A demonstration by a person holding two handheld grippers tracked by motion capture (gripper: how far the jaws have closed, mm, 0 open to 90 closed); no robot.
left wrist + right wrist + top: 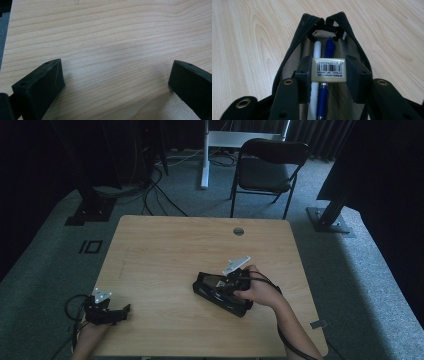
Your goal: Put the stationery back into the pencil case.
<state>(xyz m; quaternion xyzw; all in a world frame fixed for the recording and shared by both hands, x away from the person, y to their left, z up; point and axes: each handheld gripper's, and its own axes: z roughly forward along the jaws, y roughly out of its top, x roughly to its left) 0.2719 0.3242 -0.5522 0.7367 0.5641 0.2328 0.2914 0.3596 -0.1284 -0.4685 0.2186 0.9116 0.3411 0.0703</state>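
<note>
Jaws of our right gripper [329, 72] clamped an eraser [329, 70] over the open pencil case [294, 52] near the table's [165, 245] front right; pens [325, 50] already inside. Releasing remained. Our left gripper [116, 82] stood open, empty.

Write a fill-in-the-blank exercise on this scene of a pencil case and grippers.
1. The right gripper is shut on a small cream ____ with a barcode label.
2. Below it, the open black fabric pencil case holds a white pen and a ____ pen.
3. The left gripper has its jaws ____ over the pale wooden table.

Missing words: eraser; blue; open
</note>
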